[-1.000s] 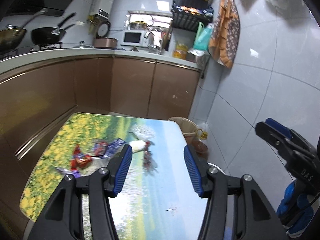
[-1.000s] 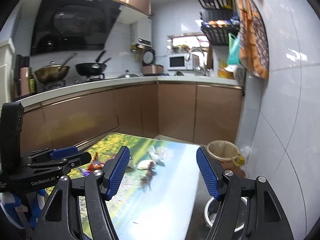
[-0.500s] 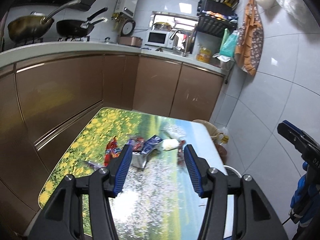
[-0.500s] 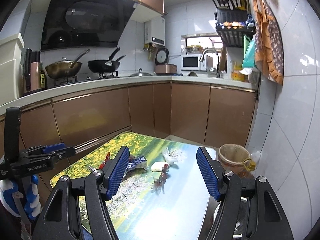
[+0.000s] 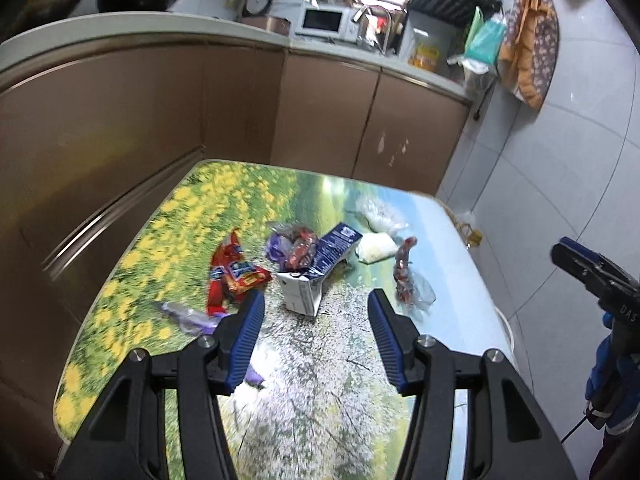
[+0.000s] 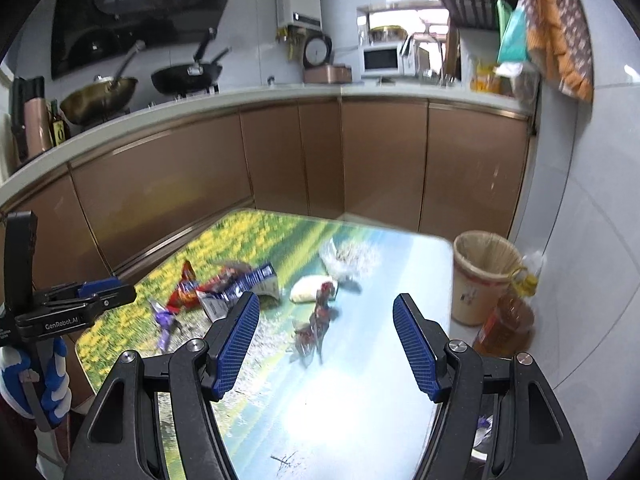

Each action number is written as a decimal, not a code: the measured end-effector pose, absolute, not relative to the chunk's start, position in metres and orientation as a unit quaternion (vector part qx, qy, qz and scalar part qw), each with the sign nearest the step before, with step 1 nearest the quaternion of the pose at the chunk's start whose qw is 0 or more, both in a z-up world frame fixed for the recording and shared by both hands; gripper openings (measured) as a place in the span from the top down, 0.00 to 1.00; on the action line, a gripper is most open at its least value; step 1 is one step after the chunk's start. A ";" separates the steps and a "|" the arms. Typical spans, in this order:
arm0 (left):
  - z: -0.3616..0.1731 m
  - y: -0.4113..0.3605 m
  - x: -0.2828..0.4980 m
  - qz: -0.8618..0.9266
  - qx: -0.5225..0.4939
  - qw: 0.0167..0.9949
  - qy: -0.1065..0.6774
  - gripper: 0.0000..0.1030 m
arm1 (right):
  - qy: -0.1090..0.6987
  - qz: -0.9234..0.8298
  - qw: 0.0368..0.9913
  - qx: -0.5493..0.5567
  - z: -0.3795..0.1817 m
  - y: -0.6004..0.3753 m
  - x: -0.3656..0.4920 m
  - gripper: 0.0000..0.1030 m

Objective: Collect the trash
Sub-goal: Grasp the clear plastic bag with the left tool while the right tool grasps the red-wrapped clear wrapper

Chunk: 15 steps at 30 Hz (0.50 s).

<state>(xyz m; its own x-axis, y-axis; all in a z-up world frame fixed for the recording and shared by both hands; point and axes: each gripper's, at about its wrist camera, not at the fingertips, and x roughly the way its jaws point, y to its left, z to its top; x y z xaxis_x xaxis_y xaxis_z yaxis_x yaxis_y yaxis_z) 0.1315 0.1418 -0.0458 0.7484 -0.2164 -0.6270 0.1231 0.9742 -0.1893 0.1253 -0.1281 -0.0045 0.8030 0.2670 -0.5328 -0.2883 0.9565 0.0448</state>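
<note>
Trash lies on a small table with a flower-landscape top (image 5: 332, 360): a blue-and-white carton (image 5: 316, 268), a red snack wrapper (image 5: 232, 272), a purple wrapper (image 5: 184, 314), a white pouch (image 5: 376, 248), a clear bag (image 5: 380, 216) and a red-and-clear wrapper (image 5: 406, 276). My left gripper (image 5: 316, 336) is open and empty, just short of the carton. My right gripper (image 6: 326, 340) is open and empty, above the table near the red-and-clear wrapper (image 6: 316, 320). The carton (image 6: 240, 288) also shows in the right wrist view.
A tan waste bin (image 6: 480, 276) stands on the floor off the table's far right corner, with an oil bottle (image 6: 508, 316) beside it. Brown kitchen cabinets (image 6: 280, 168) run behind and left of the table. A tiled wall (image 5: 560, 160) is on the right.
Both grippers have come closer to the table and tilted down toward the trash, which now looks larger. Both stay open and empty.
</note>
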 end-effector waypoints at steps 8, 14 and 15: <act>-0.071 0.131 0.204 -0.112 -0.045 0.916 0.382 0.54 | 0.332 0.164 0.929 -0.020 -0.052 -0.117 0.183 0.33; -0.094 0.130 0.252 -0.117 -0.046 0.901 0.415 0.61 | 0.365 0.181 0.913 -0.013 -0.080 -0.109 0.223 0.33; -0.098 0.129 0.257 -0.117 -0.044 0.899 0.420 0.62 | 0.370 0.184 0.911 -0.011 -0.085 -0.107 0.228 0.34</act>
